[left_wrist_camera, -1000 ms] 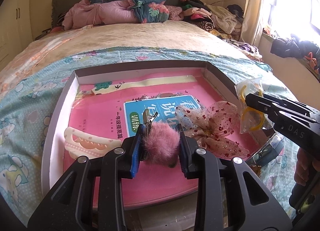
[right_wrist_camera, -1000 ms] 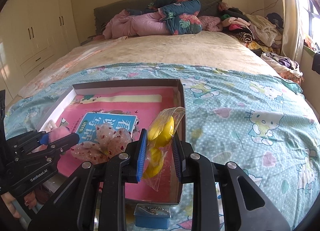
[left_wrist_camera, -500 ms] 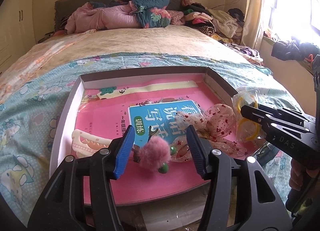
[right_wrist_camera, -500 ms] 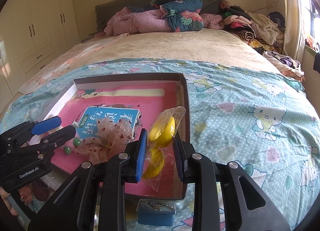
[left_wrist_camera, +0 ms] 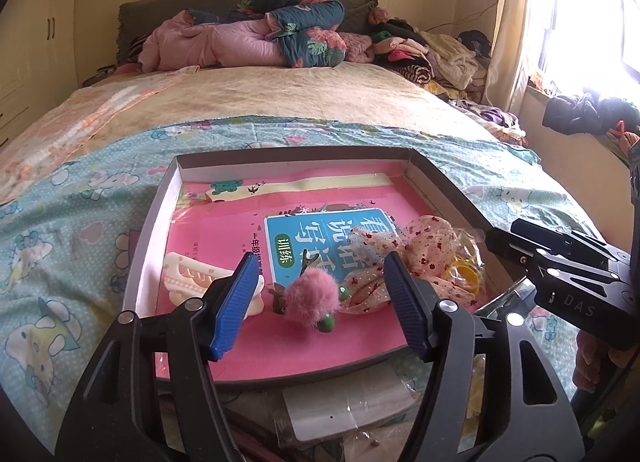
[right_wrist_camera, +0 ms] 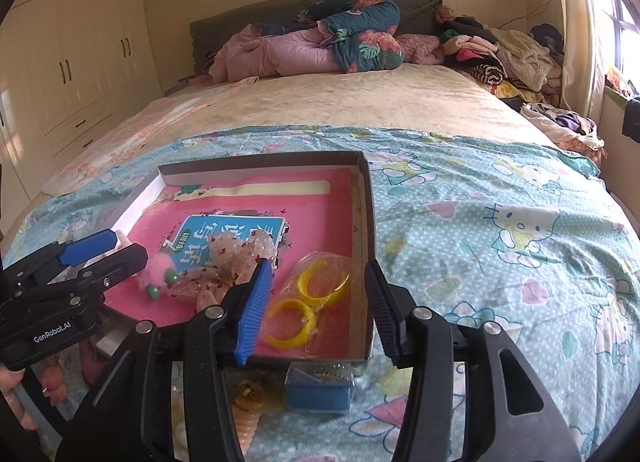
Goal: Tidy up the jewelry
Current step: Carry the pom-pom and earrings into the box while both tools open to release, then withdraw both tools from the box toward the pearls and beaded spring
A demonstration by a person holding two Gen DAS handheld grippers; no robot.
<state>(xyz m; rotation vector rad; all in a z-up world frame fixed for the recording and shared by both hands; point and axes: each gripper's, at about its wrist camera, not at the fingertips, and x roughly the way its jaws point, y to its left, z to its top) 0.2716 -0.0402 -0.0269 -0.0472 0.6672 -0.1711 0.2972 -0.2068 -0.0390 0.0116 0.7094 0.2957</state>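
A shallow box (left_wrist_camera: 152, 218) (right_wrist_camera: 370, 214) with a pink liner sits on the bed. In it lie a pink fluffy hair clip (left_wrist_camera: 310, 296) (right_wrist_camera: 158, 268), a sheer dotted bow (left_wrist_camera: 416, 250) (right_wrist_camera: 236, 258), a cream claw clip (left_wrist_camera: 192, 276) and a clear bag of yellow rings (right_wrist_camera: 310, 302) (left_wrist_camera: 466, 276). My left gripper (left_wrist_camera: 322, 298) is open and empty, just above the fluffy clip. My right gripper (right_wrist_camera: 318, 304) is open and empty, with the bag lying between its fingers.
A small blue box (right_wrist_camera: 318, 388) and a tan spiral hair tie (right_wrist_camera: 246, 408) lie on the Hello Kitty sheet (right_wrist_camera: 500, 246) in front of the box. Folded quilts (right_wrist_camera: 320, 46) and a heap of clothes (right_wrist_camera: 508, 54) are at the head of the bed. Cupboards (right_wrist_camera: 72, 54) stand left.
Both grippers have opened. The left let go of the fluffy clip, which now lies in the box. The right let go of the bag of rings, which dropped flat into the box.
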